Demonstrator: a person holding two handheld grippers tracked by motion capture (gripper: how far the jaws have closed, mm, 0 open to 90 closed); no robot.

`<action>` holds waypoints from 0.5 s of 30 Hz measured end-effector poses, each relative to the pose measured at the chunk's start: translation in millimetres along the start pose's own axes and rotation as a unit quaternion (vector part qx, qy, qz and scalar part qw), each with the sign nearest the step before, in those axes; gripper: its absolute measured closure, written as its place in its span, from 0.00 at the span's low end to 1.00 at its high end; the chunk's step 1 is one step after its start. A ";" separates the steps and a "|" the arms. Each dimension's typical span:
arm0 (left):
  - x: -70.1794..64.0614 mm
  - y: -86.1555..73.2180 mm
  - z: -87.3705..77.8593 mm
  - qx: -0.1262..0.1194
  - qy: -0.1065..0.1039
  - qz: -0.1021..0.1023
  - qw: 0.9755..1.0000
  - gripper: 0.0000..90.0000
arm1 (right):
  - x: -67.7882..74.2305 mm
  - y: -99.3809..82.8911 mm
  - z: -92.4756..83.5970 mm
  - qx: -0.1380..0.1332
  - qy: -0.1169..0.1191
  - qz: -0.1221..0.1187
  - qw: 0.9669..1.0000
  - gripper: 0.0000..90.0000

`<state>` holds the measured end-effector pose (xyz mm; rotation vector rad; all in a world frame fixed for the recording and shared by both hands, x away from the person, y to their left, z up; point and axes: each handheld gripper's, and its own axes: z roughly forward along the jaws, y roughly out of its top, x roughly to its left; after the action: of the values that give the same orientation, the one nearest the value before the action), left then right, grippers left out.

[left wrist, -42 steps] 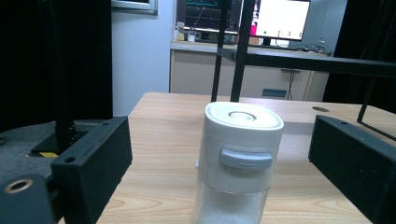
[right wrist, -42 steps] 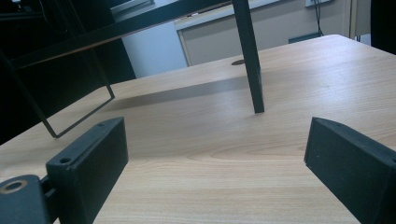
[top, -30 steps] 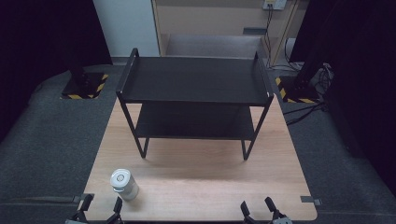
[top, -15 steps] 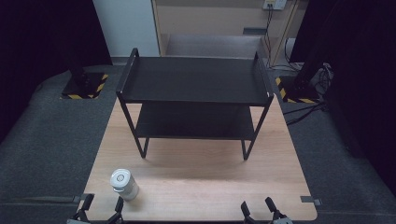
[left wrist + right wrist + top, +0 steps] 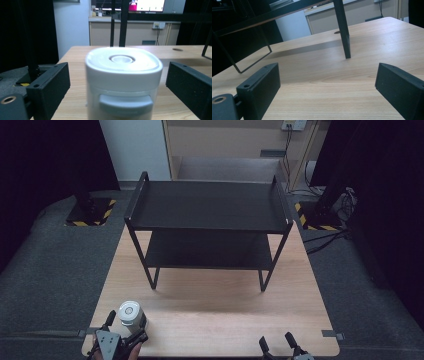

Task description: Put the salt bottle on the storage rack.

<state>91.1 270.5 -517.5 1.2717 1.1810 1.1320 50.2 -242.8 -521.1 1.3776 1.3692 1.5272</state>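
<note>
Presently the left tool [image 5: 121,327] stands spread around the white lidded round plastic canister [image 5: 131,314] at seven o'clock on the wooden surface [image 5: 215,310], apparently readying a grip; right tool [image 5: 277,346] spread, empty.

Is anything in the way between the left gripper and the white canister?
Nothing visible. The white canister already stands upright between the open jaws of the left gripper, with a gap on each side, near the table's front left corner.
</note>
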 end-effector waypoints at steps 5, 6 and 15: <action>-4.5 -2.5 6.2 0.006 0.004 0.004 1.000 0.10 | -1.6 -1.1 0.3 0.004 -0.004 0.001 1.000 0.07; -5.0 -2.3 6.5 0.007 0.004 0.005 1.000 0.10 | -2.0 -1.6 0.7 0.004 -0.004 0.001 1.000 0.07; -4.9 -1.1 3.7 0.009 0.012 -0.002 1.000 0.33 | -2.8 -2.0 5.4 0.011 -0.001 0.001 1.000 0.07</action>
<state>94.3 265.3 -518.8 1.2721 1.2136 1.1372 55.7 -243.5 -524.3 1.3937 1.3866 1.5151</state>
